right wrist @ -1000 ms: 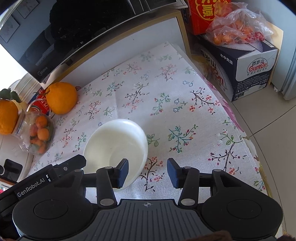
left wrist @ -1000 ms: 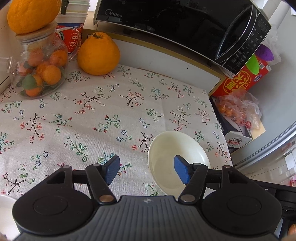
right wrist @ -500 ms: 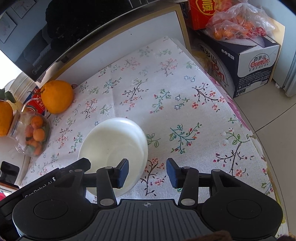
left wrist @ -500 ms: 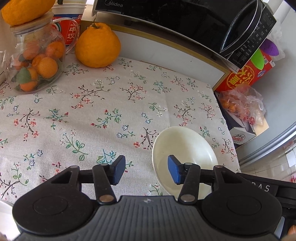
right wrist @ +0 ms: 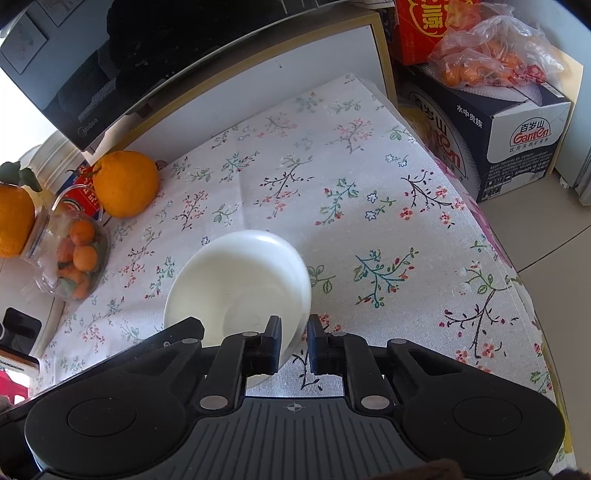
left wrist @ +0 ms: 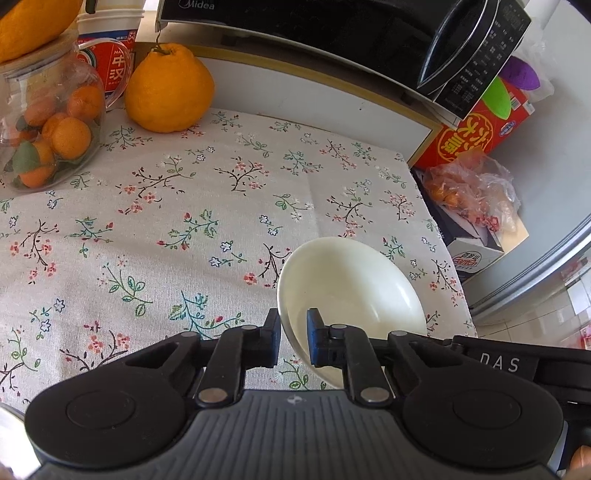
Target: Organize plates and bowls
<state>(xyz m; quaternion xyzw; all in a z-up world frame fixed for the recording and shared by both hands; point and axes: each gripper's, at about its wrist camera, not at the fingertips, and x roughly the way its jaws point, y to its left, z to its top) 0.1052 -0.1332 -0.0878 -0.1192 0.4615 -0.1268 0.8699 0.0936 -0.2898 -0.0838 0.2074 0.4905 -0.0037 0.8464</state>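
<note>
While both handheld grippers meet at the same dish, the scene reads from left to right as follows: at the far left edge of the flowered tablecloth [left wrist: 229,206] stands a clear glass jar filled with small orange mandarins [left wrist: 48,136], with a large orange citrus fruit [left wrist: 22,26] sitting on its lid, and behind it a red-and-white paper cup [left wrist: 110,55]. Just beside the jar, a big knobbly orange citrus fruit with a stem [left wrist: 170,88] rests on the cloth near the back edge. Behind and above it sits a black microwave oven [left wrist: 332,33]. Toward the right front of the cloth rests a shallow white ceramic bowl [left wrist: 354,280], seen in the right wrist view as well [right wrist: 243,280]. The left gripper [left wrist: 293,341] has its two black fingers closed narrowly on the bowl's left rim, one finger outside and one inside. The right gripper [right wrist: 294,341] likewise pinches the bowl's right rim between its nearly closed fingers. Past the table's right edge, a dark cardboard box of bottled water [right wrist: 491,125] carries a clear plastic bag of small oranges [right wrist: 487,55], with a red printed carton [left wrist: 484,129] behind it.
</note>
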